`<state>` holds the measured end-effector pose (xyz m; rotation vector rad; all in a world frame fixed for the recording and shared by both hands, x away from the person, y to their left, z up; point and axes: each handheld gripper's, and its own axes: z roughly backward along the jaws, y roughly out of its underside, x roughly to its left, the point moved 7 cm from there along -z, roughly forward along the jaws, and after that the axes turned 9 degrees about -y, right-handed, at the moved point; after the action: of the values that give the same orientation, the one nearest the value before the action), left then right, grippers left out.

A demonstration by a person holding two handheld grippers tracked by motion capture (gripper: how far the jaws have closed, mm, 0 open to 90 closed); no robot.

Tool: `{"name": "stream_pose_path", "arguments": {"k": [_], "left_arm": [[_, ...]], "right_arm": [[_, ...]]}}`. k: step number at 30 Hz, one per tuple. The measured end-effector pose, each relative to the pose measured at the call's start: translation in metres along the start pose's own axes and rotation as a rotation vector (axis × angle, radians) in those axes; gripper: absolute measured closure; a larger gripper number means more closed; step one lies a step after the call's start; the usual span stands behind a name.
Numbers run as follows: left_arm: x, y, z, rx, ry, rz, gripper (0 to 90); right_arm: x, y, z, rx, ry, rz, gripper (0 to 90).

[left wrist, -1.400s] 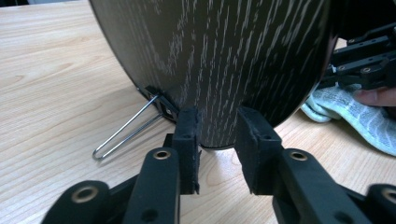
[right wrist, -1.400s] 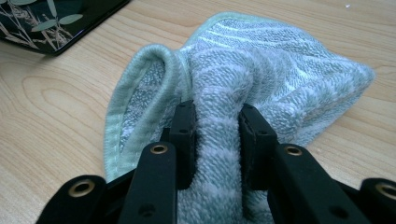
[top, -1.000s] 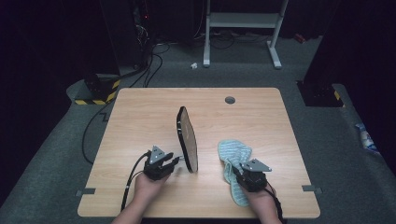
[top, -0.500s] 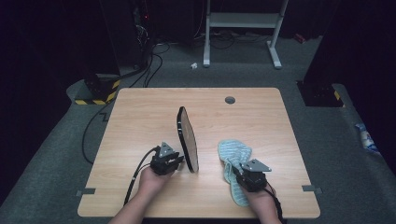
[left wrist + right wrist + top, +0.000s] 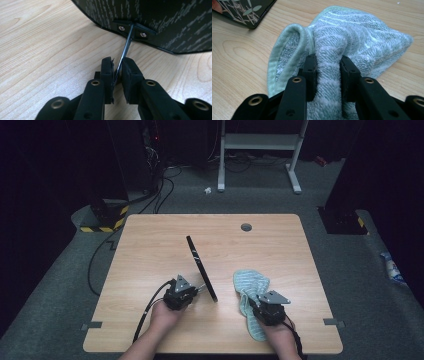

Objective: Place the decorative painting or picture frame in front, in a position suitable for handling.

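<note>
- Two grippers are mine, both low over the near half of the wooden table (image 5: 150, 250), one in each hand.
- My left gripper (image 5: 192, 292) sits left of the near edge's middle, pointing right toward the back of a dark framed panel (image 5: 201, 267).
- My left jaws have just been closing, and a thin metal rod (image 5: 124, 51) runs between them; it touches the left pad, with a slight gap at the right one, so I cannot tell whether the grip is firm.
- That rod comes from a small bracket screwed onto the panel's back, as the left gripper view shows.
- The panel stands on edge and leans, running from near the table's middle down toward the near edge, between my two grippers.
- A pale green towel (image 5: 250, 292) lies crumpled to the right of the panel, reaching down to the near edge.
- My right gripper (image 5: 260, 306) is over the towel's near part, its jaws clamped on a thick fold of towel (image 5: 328, 67).
</note>
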<state>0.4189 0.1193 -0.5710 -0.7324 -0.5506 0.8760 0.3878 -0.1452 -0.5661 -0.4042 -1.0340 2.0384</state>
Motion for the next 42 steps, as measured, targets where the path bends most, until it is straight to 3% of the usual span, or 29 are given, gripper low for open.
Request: {"name": "stream_pose_path", "arguments": {"k": [5,8,13,19,24,25,28,30,32,37,38,39,42], "left_arm": [[-0.002,0.001,0.002,0.007,-0.004,-0.023,83.6],[-0.002,0.002,0.003,0.01,0.002,-0.005,85.7],[0.001,0.003,0.004,0.006,-0.009,-0.011,88.0],[0.003,0.005,0.004,0.004,0.0,0.015,88.2],[0.005,0.006,0.004,0.002,0.047,0.068,88.0],[0.006,0.006,0.004,0.001,0.036,0.056,88.1],[0.006,0.006,0.004,0.001,0.034,0.053,88.2],[0.005,0.006,0.004,0.002,0.048,0.069,88.1],[0.005,0.006,0.004,0.001,0.044,0.065,88.1],[0.005,0.006,0.004,-0.002,0.025,0.043,88.2],[0.004,0.006,0.004,-0.003,0.026,0.046,88.2],[0.004,0.005,0.004,-0.003,0.024,0.039,88.2],[0.003,0.006,0.004,-0.001,0.021,0.036,88.2]], "right_arm": [[0.0,0.0,0.0,0.001,0.003,0.006,69.6],[0.0,0.0,0.0,0.001,0.003,0.007,69.7],[0.0,-0.001,0.001,-0.011,0.005,0.006,70.3],[0.005,-0.009,0.009,-0.08,-0.003,0.031,73.0],[0.011,-0.021,0.021,-0.152,-0.008,0.049,73.6],[0.017,-0.03,0.03,-0.198,-0.019,0.055,73.8],[0.024,-0.039,0.037,-0.233,-0.029,0.071,73.9],[0.041,-0.058,0.051,-0.302,-0.052,0.112,73.9],[0.044,-0.061,0.052,-0.311,-0.055,0.116,73.9],[0.072,-0.092,0.067,-0.399,-0.096,0.172,73.8],[0.083,-0.105,0.069,-0.427,-0.115,0.197,73.7],[0.083,-0.105,0.069,-0.427,-0.115,0.197,73.7],[0.097,-0.127,0.07,-0.466,-0.135,0.223,73.5]]}}
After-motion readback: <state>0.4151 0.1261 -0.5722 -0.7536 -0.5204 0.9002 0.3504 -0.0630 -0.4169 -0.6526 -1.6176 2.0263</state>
